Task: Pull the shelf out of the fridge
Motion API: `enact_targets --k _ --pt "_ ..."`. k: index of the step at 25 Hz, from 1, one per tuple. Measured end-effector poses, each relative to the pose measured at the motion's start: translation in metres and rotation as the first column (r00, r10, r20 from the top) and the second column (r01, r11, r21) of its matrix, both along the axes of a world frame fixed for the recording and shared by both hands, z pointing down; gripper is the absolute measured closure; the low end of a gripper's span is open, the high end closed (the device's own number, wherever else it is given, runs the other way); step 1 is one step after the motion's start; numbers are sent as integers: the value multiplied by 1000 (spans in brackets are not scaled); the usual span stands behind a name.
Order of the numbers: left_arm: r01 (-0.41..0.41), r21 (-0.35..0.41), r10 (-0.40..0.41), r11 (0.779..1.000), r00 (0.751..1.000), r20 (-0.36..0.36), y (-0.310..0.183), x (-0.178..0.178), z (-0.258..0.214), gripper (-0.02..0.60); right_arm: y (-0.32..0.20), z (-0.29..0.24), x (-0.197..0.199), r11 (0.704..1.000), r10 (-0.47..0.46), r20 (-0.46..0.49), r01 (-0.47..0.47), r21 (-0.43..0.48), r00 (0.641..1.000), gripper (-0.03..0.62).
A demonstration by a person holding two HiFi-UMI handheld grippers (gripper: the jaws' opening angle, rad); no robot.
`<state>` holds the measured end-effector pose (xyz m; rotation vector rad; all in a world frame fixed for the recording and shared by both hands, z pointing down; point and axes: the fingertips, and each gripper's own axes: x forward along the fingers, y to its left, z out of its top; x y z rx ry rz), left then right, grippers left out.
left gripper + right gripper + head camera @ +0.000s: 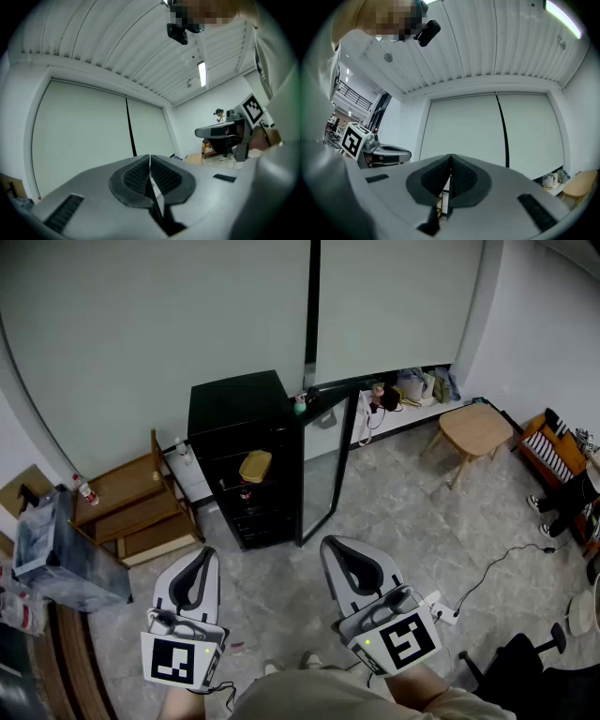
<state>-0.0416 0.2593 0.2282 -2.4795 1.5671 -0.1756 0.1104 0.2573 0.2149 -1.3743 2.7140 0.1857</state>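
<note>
A small black fridge point(239, 442) stands against the far wall with its glass door point(328, 465) swung open to the right. On a shelf point(246, 480) inside lies a yellow item point(255, 465), with a small red thing just below it. Both grippers hang well short of the fridge, over the floor. My left gripper point(199, 563) is shut with nothing in it, and in the left gripper view its pads point(150, 176) meet. My right gripper point(339, 556) is shut and empty too, pads point(450, 177) together in the right gripper view, tilted up at the wall and ceiling.
A low wooden rack point(131, 507) and a clear plastic bin point(56, 549) stand left of the fridge. A round wooden stool point(473, 432) is at the right, a power strip with cable point(445, 612) on the floor, an office chair point(525, 671) at bottom right.
</note>
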Motion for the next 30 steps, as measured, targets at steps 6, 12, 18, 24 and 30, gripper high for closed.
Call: enact_targets --k 6,12,18,24,30 --pt "4 -11 -4 1000 1000 1 -5 9 3 571 -6 6 12 1000 -4 17 5 -27 1000 599" --pt "4 -19 -4 1000 1000 6 -7 22 8 571 -9 15 26 999 -2 10 3 -46 1000 599" --pt "12 -17 -12 1000 1000 1 -7 39 9 571 -12 19 40 999 -15 -3 14 -49 1000 599" --pt "26 -27 -26 999 1000 -1 -1 52 18 571 -8 27 51 998 -34 -1 34 -60 999 599" --pt "36 -39 -35 999 999 5 4 60 24 571 -3 38 57 995 -53 6 54 -84 999 599"
